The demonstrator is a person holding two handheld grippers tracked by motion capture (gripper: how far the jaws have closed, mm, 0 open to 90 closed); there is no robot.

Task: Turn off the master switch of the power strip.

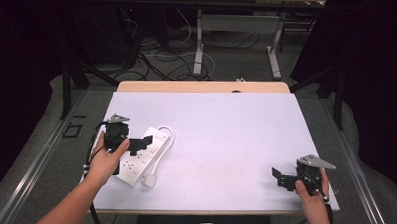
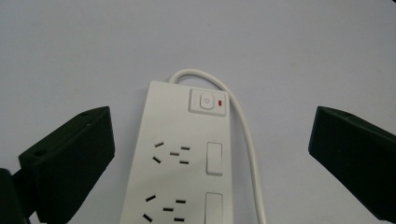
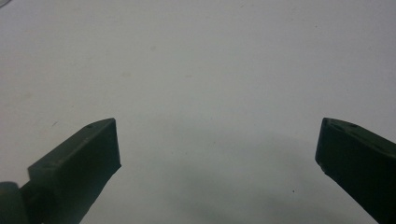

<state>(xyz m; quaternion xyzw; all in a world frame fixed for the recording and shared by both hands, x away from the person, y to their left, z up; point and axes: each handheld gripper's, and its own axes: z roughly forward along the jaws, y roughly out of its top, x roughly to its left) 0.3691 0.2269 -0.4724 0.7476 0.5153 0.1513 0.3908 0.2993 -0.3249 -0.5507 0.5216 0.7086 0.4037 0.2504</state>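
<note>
A pale lavender-white sheet [image 1: 226,128] covers the table, with dark floor, cables and metal frame legs across the upper part of the high view. The left gripper [image 1: 138,144] sits at the lower left of that view, its jaws spread wide and holding nothing, poised over a white power strip [image 1: 141,155]. In the left gripper view the power strip [image 2: 187,158] lies centred between the two jaws, running up from the bottom edge, its power button and small red indicator [image 2: 220,103] at the far end and its white cord [image 2: 243,140] curving along its right side. No readable writing shows. The left hand [image 1: 104,161] grips from behind, forearm entering from the bottom left. The cord's plug [image 1: 149,181] rests just beside the strip's near end. At the lower right, the right gripper [image 1: 281,178], held by the right hand [image 1: 311,193], also has wide, empty jaws above bare sheet.
</note>
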